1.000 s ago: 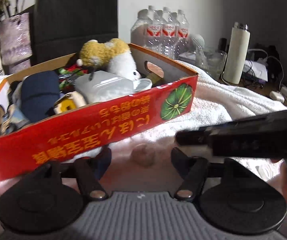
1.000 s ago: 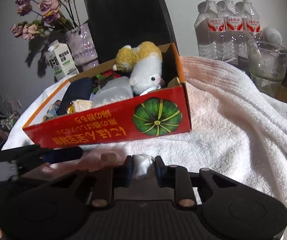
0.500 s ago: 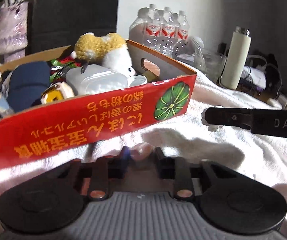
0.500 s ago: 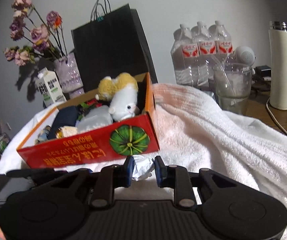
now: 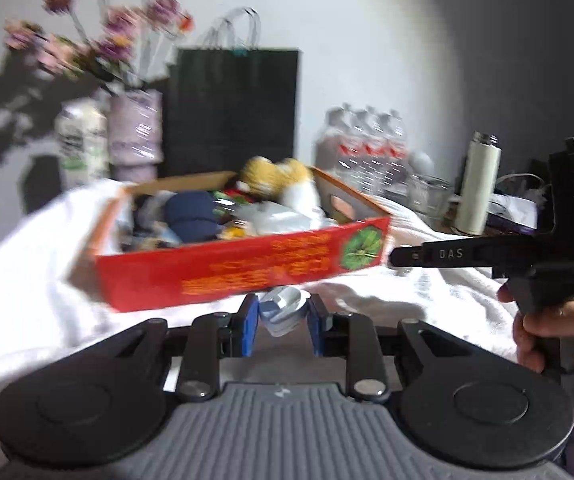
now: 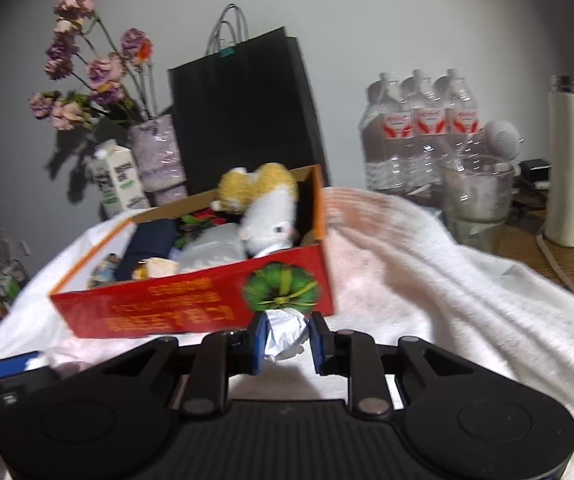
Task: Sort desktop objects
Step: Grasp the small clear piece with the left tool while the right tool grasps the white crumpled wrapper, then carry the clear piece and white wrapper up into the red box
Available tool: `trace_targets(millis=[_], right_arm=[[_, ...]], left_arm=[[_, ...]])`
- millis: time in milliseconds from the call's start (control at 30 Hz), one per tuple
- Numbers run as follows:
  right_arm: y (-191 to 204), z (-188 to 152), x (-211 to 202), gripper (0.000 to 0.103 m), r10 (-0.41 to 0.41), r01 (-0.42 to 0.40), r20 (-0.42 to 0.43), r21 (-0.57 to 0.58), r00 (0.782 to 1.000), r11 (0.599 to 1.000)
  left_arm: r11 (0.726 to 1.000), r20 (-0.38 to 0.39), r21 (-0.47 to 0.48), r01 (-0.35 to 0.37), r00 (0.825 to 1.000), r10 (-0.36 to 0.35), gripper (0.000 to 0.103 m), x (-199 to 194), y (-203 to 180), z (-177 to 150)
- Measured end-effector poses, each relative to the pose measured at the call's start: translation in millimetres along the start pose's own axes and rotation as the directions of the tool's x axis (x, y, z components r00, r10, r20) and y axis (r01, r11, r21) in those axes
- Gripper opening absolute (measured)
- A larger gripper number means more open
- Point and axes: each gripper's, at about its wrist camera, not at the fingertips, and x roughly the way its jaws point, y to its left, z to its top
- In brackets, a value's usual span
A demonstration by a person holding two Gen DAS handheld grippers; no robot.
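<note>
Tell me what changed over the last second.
The left gripper, jaws open a second ago, closed on a small blue-white packet and lifted it. The right gripper kept its crumpled white wrapper. The red cardboard box stayed on the white towel.

A black paper bag (image 6: 243, 120) with grey handles and a teal clip stands against the pale wall. Left of it, a lilac vase (image 6: 159, 158) holds dried purple and pink flowers (image 6: 91, 68), and a milk carton (image 6: 117, 178) stands just beside the vase. To the right sits a pack of water bottles (image 6: 417, 132) with red-and-white labels, a clear glass (image 6: 477, 196) in front of it. A cream flask (image 6: 569, 168) stands upright on the wooden surface (image 6: 535, 252), near some cables.
</note>
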Motion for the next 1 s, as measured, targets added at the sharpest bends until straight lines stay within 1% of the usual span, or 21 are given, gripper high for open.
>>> trace_targets(millis=[67,167,333,400,467,567,733,800,900,967,1000], right_arm=[[20,-2,-16,0.021,0.003,-0.002,0.026,-0.04,1.0,0.999],[53,-8,-57,0.021,0.068,-0.059,0.084,-0.099,0.994,0.993],[98,-31,-126,0.021,0.118,-0.092,0.173,-0.156,0.978,0.983],[109,-44,-146,0.021,0.116,-0.081,0.201,-0.175,0.973,0.981],[115,-56,-161,0.021,0.105,-0.068,0.208,-0.179,0.972,0.982],[120,-71,-173,0.021,0.095,-0.057,0.204,-0.184,0.974,0.981],[125,-86,-185,0.021,0.091,-0.054,0.201,-0.186,0.975,0.981],[127,-86,-186,0.021,0.092,-0.053,0.212,-0.183,0.973,0.982],[126,-79,-180,0.021,0.087,-0.044,0.213,-0.2,0.973,0.979],[120,-62,-174,0.021,0.091,-0.046,0.218,-0.206,0.972,0.977],[115,-50,-170,0.021,0.099,-0.055,0.226,-0.195,0.969,0.979]], left_arm=[[0.999,0.033,0.006,-0.037,0.999,0.037,0.026,-20,5,-3],[0.997,0.059,0.018,-0.081,0.995,0.08,0.026,-46,11,-11],[0.996,0.059,-0.036,-0.078,0.995,0.08,0.026,-72,20,-24],[0.996,0.063,-0.045,-0.074,0.995,0.077,0.026,-80,22,-29],[0.997,0.059,-0.054,-0.063,0.996,0.067,0.026,-87,22,-34],[0.997,0.071,-0.057,-0.05,0.996,0.054,0.026,-102,20,-41],[0.998,0.125,-0.033,-0.047,0.991,0.051,0.027,-121,15,-43],[0.998,0.113,-0.045,-0.053,0.992,0.058,0.027,-116,17,-44],[0.997,0.097,-0.063,-0.052,0.994,0.058,0.027,-109,23,-41],[0.997,0.117,-0.073,-0.019,0.993,0.028,0.027,-105,31,-27],[0.997,0.128,-0.072,0.009,0.992,0.0,0.026,-101,36,-18]])
